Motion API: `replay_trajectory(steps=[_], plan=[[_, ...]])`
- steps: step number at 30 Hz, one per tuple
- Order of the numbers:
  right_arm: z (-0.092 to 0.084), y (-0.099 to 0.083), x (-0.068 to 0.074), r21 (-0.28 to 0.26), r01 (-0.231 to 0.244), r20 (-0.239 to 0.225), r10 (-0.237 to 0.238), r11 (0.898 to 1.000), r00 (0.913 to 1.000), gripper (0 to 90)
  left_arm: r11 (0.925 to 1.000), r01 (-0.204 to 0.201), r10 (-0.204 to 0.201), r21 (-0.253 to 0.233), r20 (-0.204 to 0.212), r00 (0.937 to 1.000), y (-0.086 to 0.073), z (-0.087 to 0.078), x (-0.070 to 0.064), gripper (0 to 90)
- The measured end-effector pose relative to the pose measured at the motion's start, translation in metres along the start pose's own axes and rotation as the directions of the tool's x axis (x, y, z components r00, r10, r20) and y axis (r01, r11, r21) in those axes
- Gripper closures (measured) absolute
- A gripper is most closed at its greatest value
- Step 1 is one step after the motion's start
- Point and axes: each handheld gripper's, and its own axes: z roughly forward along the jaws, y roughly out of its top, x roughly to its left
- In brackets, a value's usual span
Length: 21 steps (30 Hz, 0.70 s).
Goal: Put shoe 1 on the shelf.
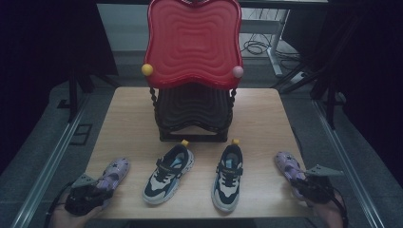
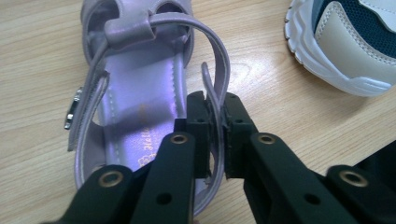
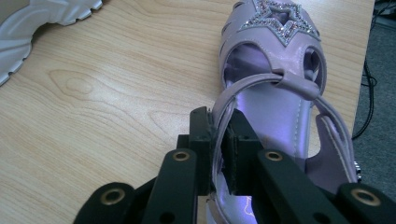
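Two purple sandals lie at the near corners of the wooden table (image 1: 130, 114). My left gripper (image 1: 97, 190) is shut on the left purple sandal (image 1: 115, 172); in the left gripper view its pads pinch the thin heel strap (image 2: 215, 100) of that sandal (image 2: 140, 88), gripper (image 2: 215, 109). My right gripper (image 1: 304, 183) is shut on the right purple sandal (image 1: 286, 163). In the right gripper view the jaws clamp the side of the ankle strap (image 3: 224, 109), gripper (image 3: 219, 123), and the sandal (image 3: 275, 88) with its glitter star lies flat near the table's right edge.
Two navy-and-white sneakers (image 1: 168, 173) (image 1: 228, 178) lie between the sandals. A red-topped tiered rack (image 1: 192, 42) stands at the table's far middle. The left sneaker's toe (image 2: 345, 42) lies close to my left gripper. The floor drops off right of the right sandal.
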Motion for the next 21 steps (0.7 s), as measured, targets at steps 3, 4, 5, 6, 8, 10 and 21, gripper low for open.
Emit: replay_trajectory(steps=[3,4,5,6,8,10,21], plan=[[0.000,0.000,0.000,-0.006,0.008,0.008,-0.008,1.000,0.9999,84.0,0.9998,0.014,-0.014,-0.015,0.002,0.9999,-0.001,-0.002,0.002,86.8],[-0.001,-0.001,-0.001,-0.011,0.006,0.005,-0.006,1.000,1.0000,84.2,0.9997,0.017,-0.017,-0.020,0.001,0.9999,-0.001,-0.002,0.002,86.9],[-0.001,-0.001,-0.001,-0.015,0.003,0.004,-0.003,1.000,1.0000,84.5,0.9995,0.020,-0.020,-0.024,0.002,0.9998,-0.001,-0.003,0.002,87.0],[-0.002,-0.001,-0.002,-0.019,0.002,0.007,-0.002,1.000,1.0000,84.7,0.9992,0.023,-0.023,-0.033,0.000,0.9997,-0.001,-0.004,0.002,87.1],[-0.003,-0.001,-0.003,-0.031,-0.001,0.017,0.001,1.000,0.9999,85.3,0.9979,0.033,-0.033,-0.055,-0.001,0.9994,-0.001,-0.007,0.003,87.1],[-0.005,0.000,-0.004,-0.040,-0.002,0.033,0.003,0.999,0.9995,85.3,0.9960,0.035,-0.036,-0.083,-0.016,0.9992,0.000,-0.009,0.001,87.1],[-0.020,0.002,-0.008,-0.144,-0.055,0.018,0.058,0.988,0.9981,85.4,0.9813,0.083,-0.082,-0.174,0.012,0.9966,0.000,-0.014,0.004,86.5]])
